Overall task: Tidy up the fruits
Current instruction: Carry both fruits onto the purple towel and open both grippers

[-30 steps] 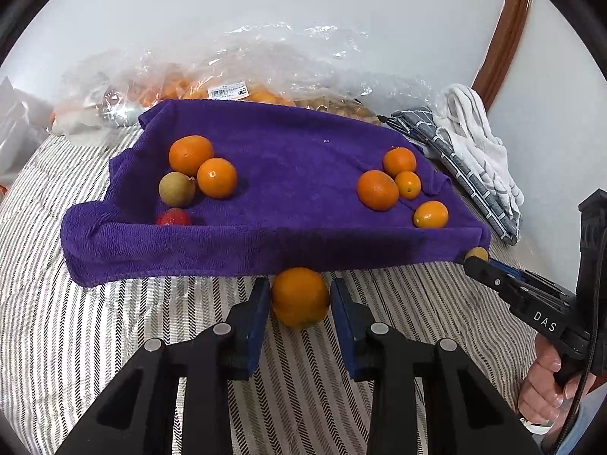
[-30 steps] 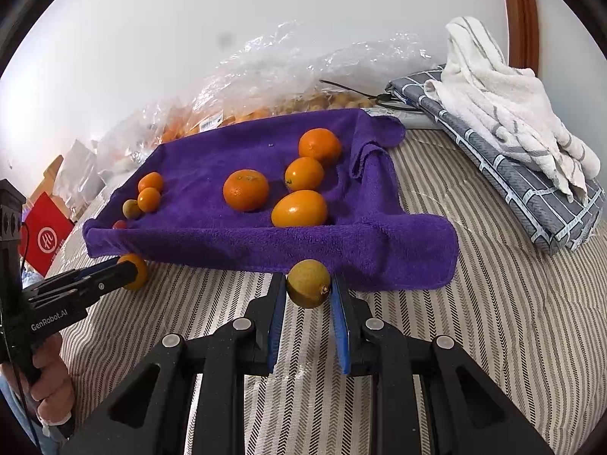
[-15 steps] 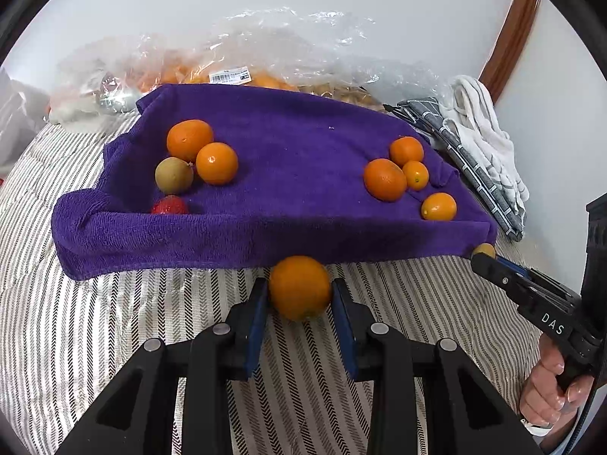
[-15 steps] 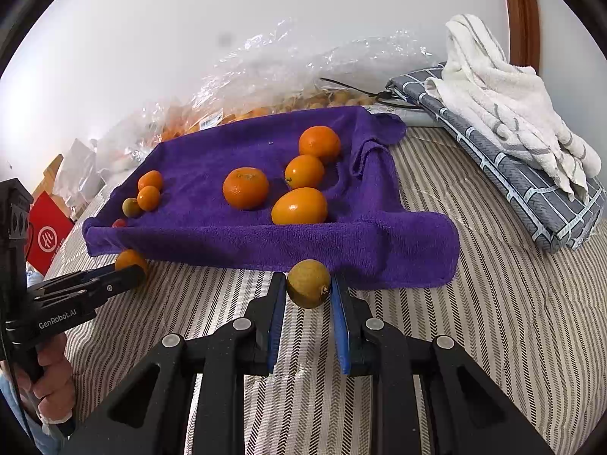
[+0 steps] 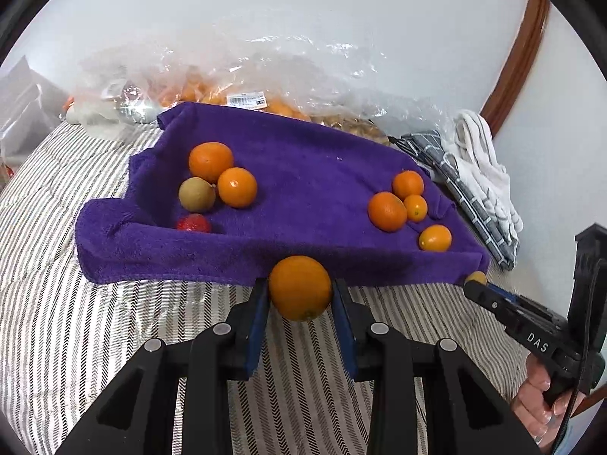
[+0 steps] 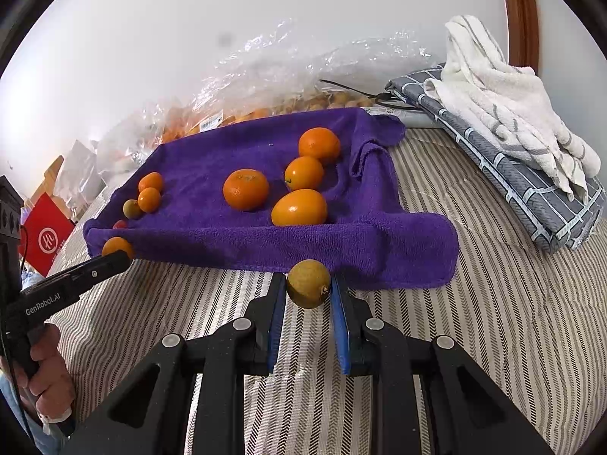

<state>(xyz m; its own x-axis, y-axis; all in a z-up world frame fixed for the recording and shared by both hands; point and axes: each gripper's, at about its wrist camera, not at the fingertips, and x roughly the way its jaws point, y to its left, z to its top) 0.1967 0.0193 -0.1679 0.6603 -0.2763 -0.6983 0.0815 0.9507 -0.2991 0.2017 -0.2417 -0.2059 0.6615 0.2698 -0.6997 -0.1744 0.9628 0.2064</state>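
Two tools hang over the striped bed (image 5: 95, 341), each just short of the near folded edge of the purple towel (image 5: 303, 189). The left tool (image 5: 301, 299) is clamped on an orange (image 5: 301, 288); the right tool (image 6: 308, 295) pinches a small yellow-green fruit (image 6: 308, 289), possibly a lime. Beyond both, the towel's middle lies bare between two fruit clusters (image 5: 216, 178), (image 6: 288, 182).

Seven oranges (image 5: 300, 293) showing, two brownish-green fruits (image 5: 197, 194), one red fruit (image 5: 193, 223), one purple towel (image 5: 303, 174), and two grippers (image 5: 301, 297).
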